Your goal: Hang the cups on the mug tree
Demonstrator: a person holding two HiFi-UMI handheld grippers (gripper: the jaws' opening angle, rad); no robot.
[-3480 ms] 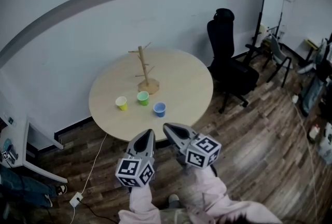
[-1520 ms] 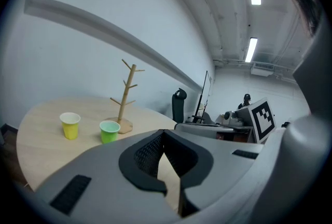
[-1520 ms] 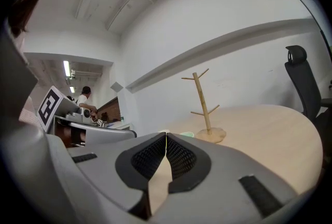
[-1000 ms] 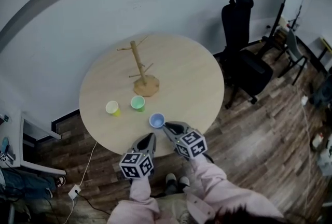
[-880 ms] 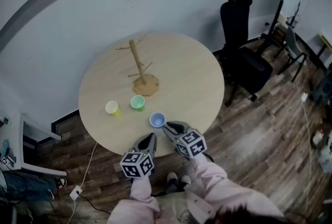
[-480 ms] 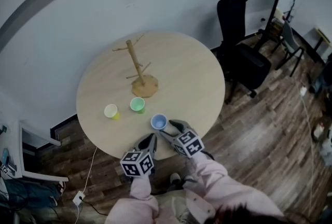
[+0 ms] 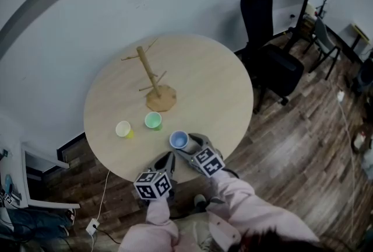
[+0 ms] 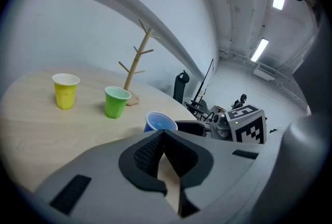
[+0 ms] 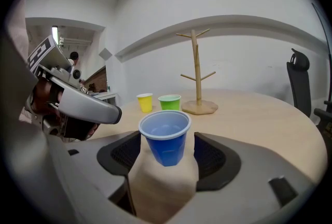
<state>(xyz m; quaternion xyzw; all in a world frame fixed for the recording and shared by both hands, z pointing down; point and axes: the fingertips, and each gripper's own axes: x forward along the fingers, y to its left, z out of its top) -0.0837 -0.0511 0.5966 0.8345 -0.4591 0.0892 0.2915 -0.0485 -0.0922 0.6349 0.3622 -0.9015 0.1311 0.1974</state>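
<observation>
As I closed in, my right claw [image 9: 167, 151] began opening wide | blue cup [image 9: 165, 135] between jaws, ungripped | grasp comes next.

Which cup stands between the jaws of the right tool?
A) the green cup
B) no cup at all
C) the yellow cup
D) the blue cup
D: in the right gripper view the blue cup stands upright on the table between the jaws of the right tool, which are opening and do not press on it. The yellow cup and green cup stand farther back, near the mug tree.
</observation>
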